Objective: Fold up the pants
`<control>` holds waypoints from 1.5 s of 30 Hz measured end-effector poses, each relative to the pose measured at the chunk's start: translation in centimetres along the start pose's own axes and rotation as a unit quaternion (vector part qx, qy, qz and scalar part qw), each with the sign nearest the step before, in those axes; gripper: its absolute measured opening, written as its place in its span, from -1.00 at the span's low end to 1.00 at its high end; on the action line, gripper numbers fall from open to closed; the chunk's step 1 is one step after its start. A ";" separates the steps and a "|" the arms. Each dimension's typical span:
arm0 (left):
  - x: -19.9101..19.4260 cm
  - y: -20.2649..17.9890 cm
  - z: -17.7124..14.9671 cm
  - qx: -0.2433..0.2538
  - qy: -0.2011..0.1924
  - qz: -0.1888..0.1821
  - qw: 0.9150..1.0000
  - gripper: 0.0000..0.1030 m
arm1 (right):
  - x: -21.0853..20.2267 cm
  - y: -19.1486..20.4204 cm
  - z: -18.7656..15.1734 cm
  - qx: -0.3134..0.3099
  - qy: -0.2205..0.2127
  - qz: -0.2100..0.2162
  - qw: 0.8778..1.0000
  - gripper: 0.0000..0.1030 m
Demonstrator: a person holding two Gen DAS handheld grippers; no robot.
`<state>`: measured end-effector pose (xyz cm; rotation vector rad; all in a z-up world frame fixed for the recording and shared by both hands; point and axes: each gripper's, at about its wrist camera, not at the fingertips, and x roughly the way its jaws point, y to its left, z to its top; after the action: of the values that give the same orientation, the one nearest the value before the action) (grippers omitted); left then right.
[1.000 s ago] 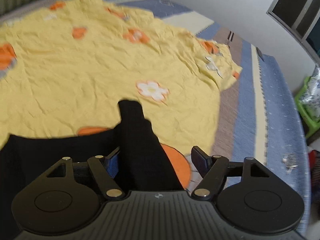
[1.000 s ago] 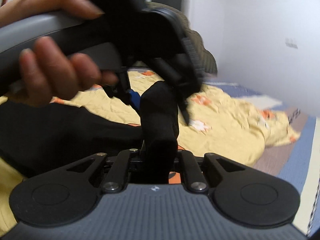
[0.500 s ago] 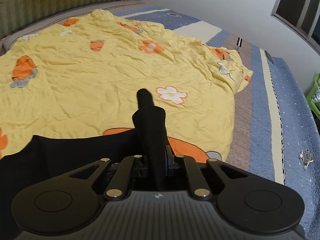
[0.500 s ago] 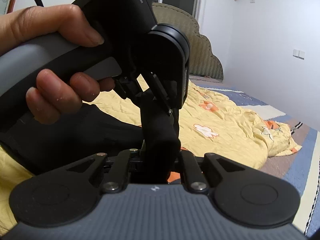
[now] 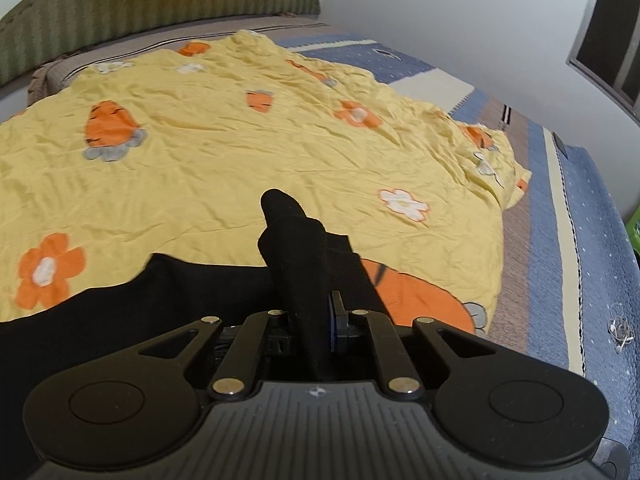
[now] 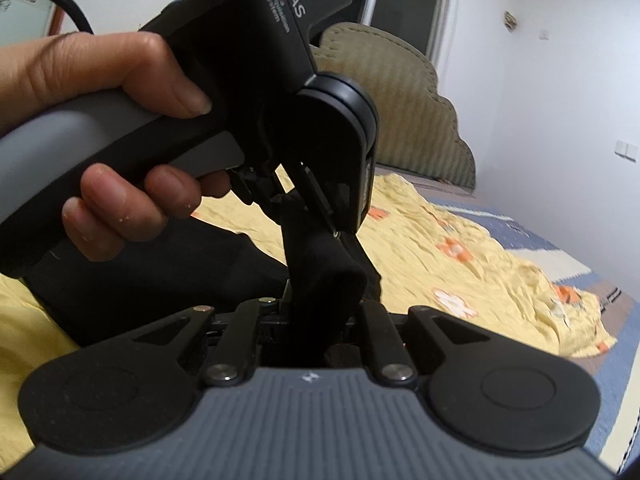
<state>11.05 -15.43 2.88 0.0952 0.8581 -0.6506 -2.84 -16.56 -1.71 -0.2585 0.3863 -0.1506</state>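
Both grippers: clenched on the same bunched end of the black pants (image 5: 294,268).
Left gripper (image 5: 316,320): a second ago its fingers stood wide on either side of the cloth; they have since clamped on it, and a black tuft sticks up past the tips.
Right gripper (image 6: 316,312): grasping the fold as it was a second ago, just below the left gripper in its view, with cloth stretched between the two.
Person's hand (image 6: 120,152): wrapped round the grey handle of the left tool.
Pants: rest of the garment trails toward the near left part of the bed, lying on the yellow flowered sheet (image 5: 240,152); the gripped end is raised off it.
Meaning for the task: with two grips now set on one end, that end looks ready to be carried over the garment for a fold; no finished fold shows yet.
Writing: "DAS" (image 6: 295,0) in large letters on the left tool's housing, with smaller print beside it that I read as "Data Acquisition System", though it is hard to make out.
Headboard (image 5: 160,4): green, at the far edge of the bed.
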 end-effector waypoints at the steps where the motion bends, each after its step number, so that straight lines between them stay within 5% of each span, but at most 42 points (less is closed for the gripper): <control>1: -0.2 0.5 -0.1 -0.002 -0.002 0.002 1.000 -0.82 | 0.1 0.3 0.2 -0.004 -0.002 0.003 1.000 -0.76; 21: -2.3 5.4 -1.4 -0.016 -0.023 0.034 0.999 -0.81 | 2.1 3.7 1.6 -0.028 -0.013 0.052 0.998 -0.76; 45: -6.3 15.6 -3.4 -0.077 -0.038 0.096 0.992 -0.81 | 3.8 10.4 4.0 -0.054 -0.034 0.151 0.986 -0.76</control>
<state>14.68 1.35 2.45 0.0136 0.8113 -0.4031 3.24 -6.44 -2.36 -0.3084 0.3618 0.1780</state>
